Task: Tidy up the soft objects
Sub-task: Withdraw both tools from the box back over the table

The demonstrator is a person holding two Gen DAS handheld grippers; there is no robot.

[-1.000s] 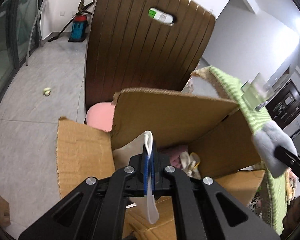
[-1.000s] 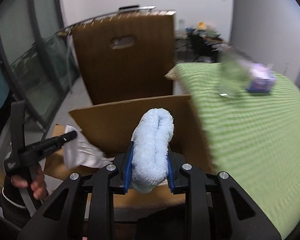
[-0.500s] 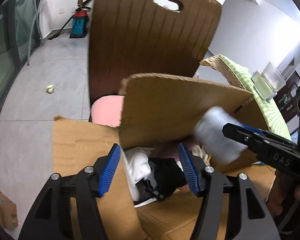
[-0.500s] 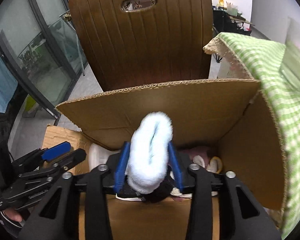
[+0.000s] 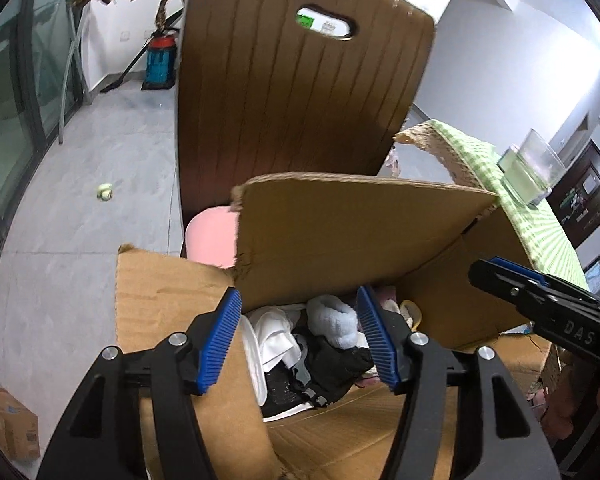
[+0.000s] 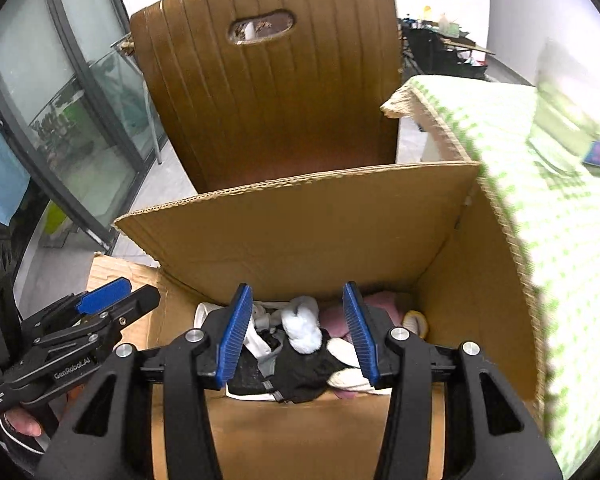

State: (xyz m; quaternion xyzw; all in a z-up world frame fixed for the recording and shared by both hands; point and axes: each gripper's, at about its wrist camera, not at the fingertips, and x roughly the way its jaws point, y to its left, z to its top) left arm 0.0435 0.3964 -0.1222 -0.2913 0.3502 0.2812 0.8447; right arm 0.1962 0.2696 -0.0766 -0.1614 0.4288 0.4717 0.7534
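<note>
Grippers left [image 5: 300, 336], right [image 6: 298, 336] agape, empty, above cardboard box [image 6: 300, 220].

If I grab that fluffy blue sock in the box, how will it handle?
The blue sock looks plush and folded over, so it would likely squash between the pads and sag from them. It probably weighs little for its bulk. Its fuzzy surface should grip, not slip, and it lies loose atop the black garment, so it should lift free.
</note>
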